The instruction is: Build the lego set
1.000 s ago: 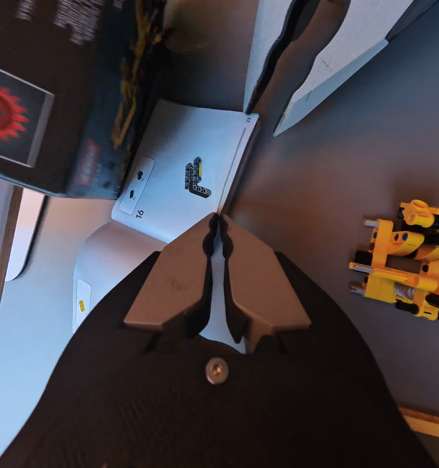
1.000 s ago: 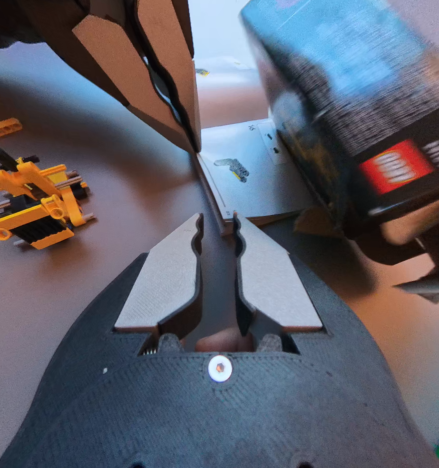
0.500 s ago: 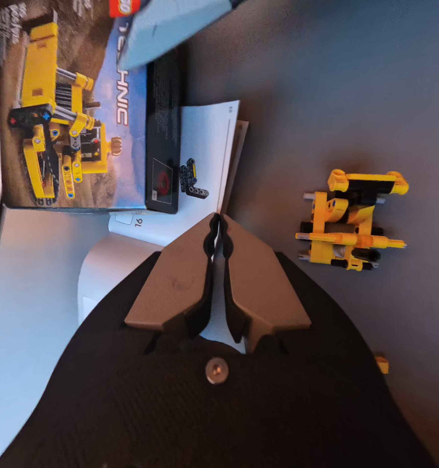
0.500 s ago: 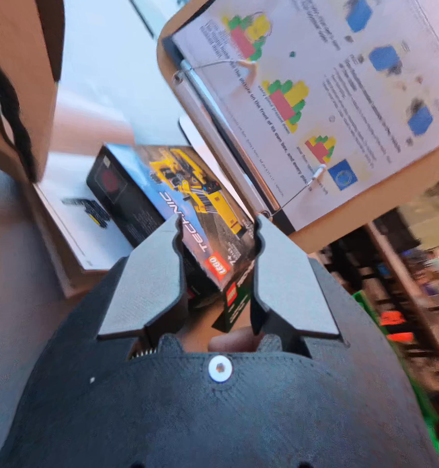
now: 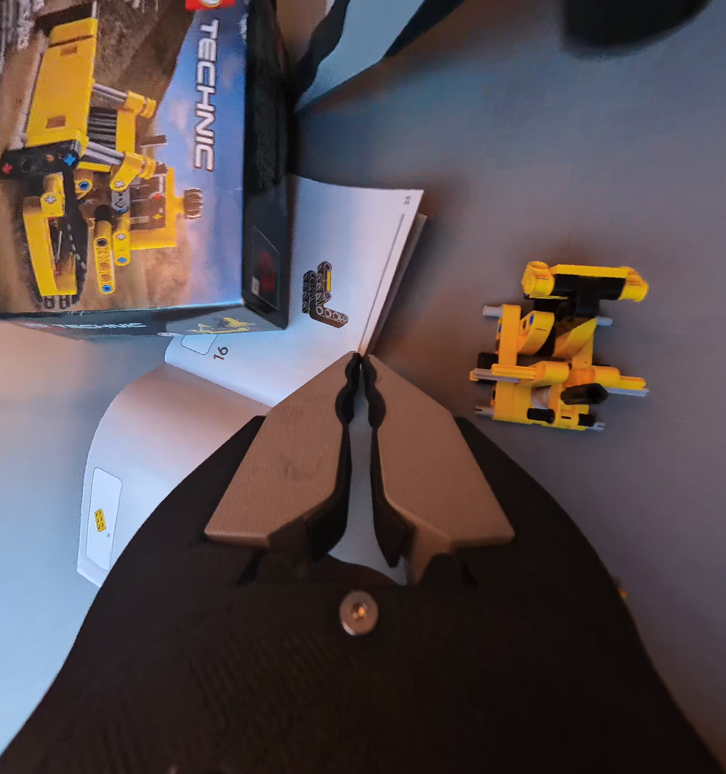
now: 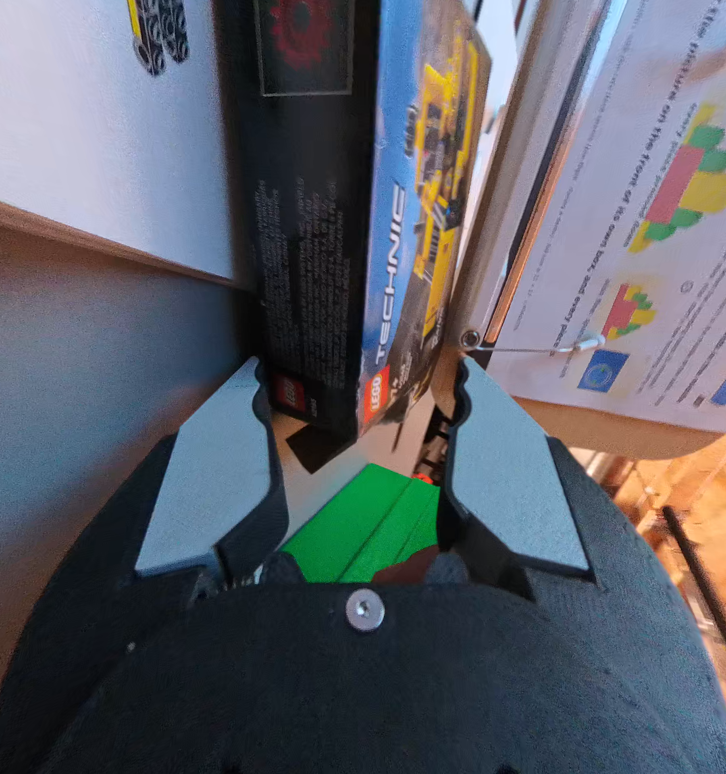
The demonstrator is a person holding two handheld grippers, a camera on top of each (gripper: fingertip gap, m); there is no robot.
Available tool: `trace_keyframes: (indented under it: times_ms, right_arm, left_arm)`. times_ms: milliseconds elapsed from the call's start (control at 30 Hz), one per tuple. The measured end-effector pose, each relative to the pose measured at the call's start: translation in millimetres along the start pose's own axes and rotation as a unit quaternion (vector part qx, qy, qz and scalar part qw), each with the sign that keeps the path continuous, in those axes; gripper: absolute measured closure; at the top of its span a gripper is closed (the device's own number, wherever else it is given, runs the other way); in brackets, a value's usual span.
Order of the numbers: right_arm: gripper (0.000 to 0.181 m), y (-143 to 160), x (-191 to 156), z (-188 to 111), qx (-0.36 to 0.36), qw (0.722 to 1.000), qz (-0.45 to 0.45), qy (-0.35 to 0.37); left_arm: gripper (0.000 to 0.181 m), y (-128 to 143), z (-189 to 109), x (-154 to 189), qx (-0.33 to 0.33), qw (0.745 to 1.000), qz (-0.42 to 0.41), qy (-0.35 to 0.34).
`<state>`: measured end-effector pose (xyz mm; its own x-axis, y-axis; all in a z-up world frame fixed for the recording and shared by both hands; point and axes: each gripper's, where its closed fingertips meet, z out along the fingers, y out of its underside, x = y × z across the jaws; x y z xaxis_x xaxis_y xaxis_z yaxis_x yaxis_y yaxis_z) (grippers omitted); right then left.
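Observation:
My left gripper (image 5: 359, 360) is shut on the edge of a page of the open white instruction booklet (image 5: 352, 251), at its near corner. The set's box (image 5: 114, 167), blue and black with a yellow vehicle pictured, lies on the booklet's left part. A partly built yellow and black model (image 5: 558, 347) sits on the grey table to the right, apart from both grippers. My right gripper (image 6: 359, 368) is open, and the near end of the box (image 6: 311, 251) reaches between its fingertips. Whether the fingers touch the box, I cannot tell.
A board with a clipped printed sheet showing coloured bricks (image 6: 646, 209) stands right of the box. A green object (image 6: 365, 527) lies below the right gripper. A small yellow piece (image 5: 623, 592) shows at the left gripper's right edge. The grey table (image 5: 562, 167) surrounds the model. Some 15 cm of space lies between my two pairs of fingers.
The box has come down onto the booklet and lies still. The right gripper has opened wider around the box's end. The left gripper has kept its hold on the page.

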<state>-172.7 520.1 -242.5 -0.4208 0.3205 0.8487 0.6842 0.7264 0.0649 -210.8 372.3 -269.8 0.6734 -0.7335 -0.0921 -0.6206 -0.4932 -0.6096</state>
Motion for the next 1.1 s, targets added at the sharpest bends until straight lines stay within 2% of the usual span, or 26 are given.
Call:
trace_keyframes:
  times_ms: [100, 200, 300, 367, 500, 633, 733, 867, 967, 1100]
  right_arm:
    - [0.117, -5.7, -4.9, 7.7, -0.012, 0.998, -0.059, -0.013]
    - [0.126, -9.1, -6.5, 9.5, -0.019, 0.997, -0.077, -0.003]
    - [0.135, -12.8, 2.3, 0.0, -0.005, 0.999, -0.034, 0.003]
    - [0.136, -14.0, 9.6, -11.9, 0.008, 1.000, 0.005, -0.015]
    - [0.137, -14.0, 26.5, -34.6, 0.031, 0.993, 0.065, -0.097]
    - [0.137, -20.1, 52.0, -46.0, 0.070, 0.965, 0.148, -0.203]
    - [0.136, -26.1, 58.4, -43.4, 0.090, 0.916, 0.231, -0.317]
    - [0.133, -26.3, 58.9, -21.5, 0.076, 0.869, 0.290, -0.393]
    - [0.129, -20.7, 67.0, -3.7, 0.053, 0.863, 0.314, -0.392]
    - [0.133, -14.2, 79.7, -2.1, 0.050, 0.869, 0.317, -0.377]
  left_arm:
    - [0.181, -4.7, -9.7, -4.9, 0.020, 1.000, -0.004, -0.010]
    - [0.181, -9.9, -21.9, -12.1, 0.048, 0.999, -0.020, -0.016]
    - [0.179, -15.1, -31.8, -31.4, 0.076, 0.995, -0.041, -0.056]
    - [0.171, -20.6, -38.0, -42.2, 0.098, 0.990, -0.054, -0.081]
    - [0.160, -22.2, -44.6, -51.0, 0.100, 0.987, -0.047, -0.116]
    - [0.145, -25.2, -42.5, -56.7, 0.089, 0.982, -0.016, -0.165]
    - [0.143, -20.8, -39.5, -54.5, 0.080, 0.985, -0.023, -0.154]
    - [0.143, -10.9, -35.0, -52.3, 0.075, 0.989, -0.052, -0.119]
    - [0.143, -3.0, -26.1, -49.2, 0.060, 0.991, -0.065, -0.097]
    - [0.143, 1.1, -22.7, -48.2, 0.051, 0.992, -0.067, -0.090]
